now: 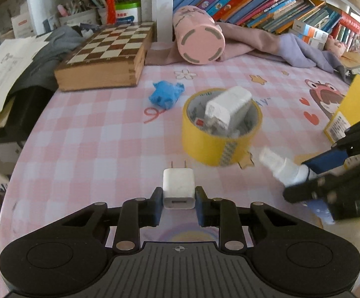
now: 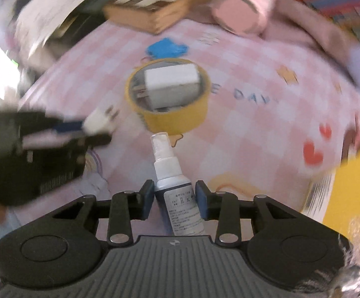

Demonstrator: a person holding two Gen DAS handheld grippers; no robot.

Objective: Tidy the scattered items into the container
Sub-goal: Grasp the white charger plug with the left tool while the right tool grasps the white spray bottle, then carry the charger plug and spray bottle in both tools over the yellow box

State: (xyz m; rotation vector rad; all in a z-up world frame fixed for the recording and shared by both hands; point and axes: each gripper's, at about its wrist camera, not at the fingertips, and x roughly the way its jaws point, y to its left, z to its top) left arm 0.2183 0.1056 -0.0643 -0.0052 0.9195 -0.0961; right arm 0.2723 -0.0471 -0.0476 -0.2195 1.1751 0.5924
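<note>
My left gripper (image 1: 179, 200) is shut on a small white charger plug (image 1: 179, 188), prongs pointing away, just above the pink checked tablecloth (image 1: 93, 136). My right gripper (image 2: 175, 196) is shut on the body of a white spray bottle (image 2: 171, 173), nozzle forward. That bottle (image 1: 283, 167) shows blurred at the right of the left wrist view, in the right gripper (image 1: 311, 173). The right wrist view has the left gripper (image 2: 90, 130) with the plug (image 2: 99, 121) at its left. Ahead lie a yellow tape roll (image 1: 212, 144) with a white box (image 1: 227, 109) inside it, and a blue crumpled item (image 1: 166, 94).
A pink cylindrical holder (image 1: 199, 41) lies on its side at the back by pink and purple cloths (image 1: 266, 42). A wooden chess box (image 1: 105, 57) sits back left and a yellow box (image 1: 353, 109) at the right edge. Books (image 1: 266, 0) and papers (image 1: 3, 74) crowd the surroundings.
</note>
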